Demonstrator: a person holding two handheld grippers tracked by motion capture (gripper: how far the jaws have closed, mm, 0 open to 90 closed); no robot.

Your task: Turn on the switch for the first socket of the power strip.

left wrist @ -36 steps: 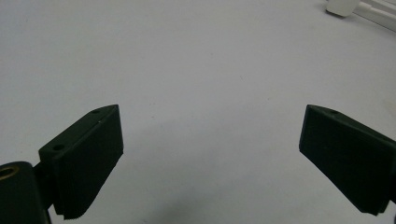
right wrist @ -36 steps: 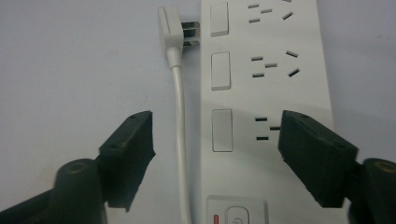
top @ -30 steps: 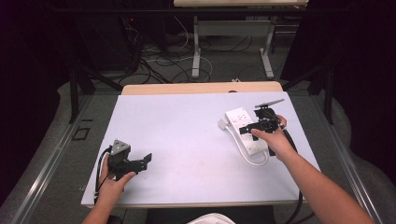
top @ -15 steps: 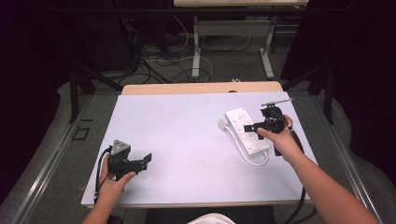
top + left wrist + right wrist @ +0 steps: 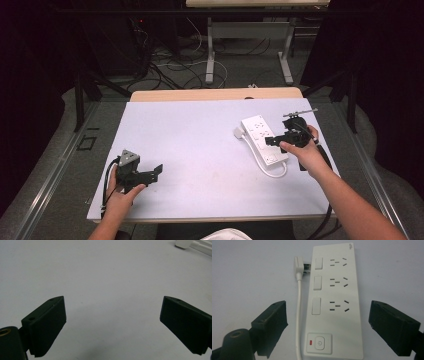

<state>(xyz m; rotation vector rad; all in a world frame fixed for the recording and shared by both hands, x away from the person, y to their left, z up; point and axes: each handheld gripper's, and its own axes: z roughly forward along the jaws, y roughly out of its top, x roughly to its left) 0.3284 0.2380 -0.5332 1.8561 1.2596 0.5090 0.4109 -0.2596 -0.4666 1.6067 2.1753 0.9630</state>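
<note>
One power strip [image 5: 335,302] under right gripper [image 5: 327,325]

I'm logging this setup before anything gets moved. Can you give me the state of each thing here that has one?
Power strip: lying flat on the table, sockets up, all three sockets empty.
Plug: unplugged, resting beside the strip's far end, cable running along the strip.
Left gripper: open, fingers over bare table.
Right gripper: open, fingers either side of the strip's switch end.
</note>
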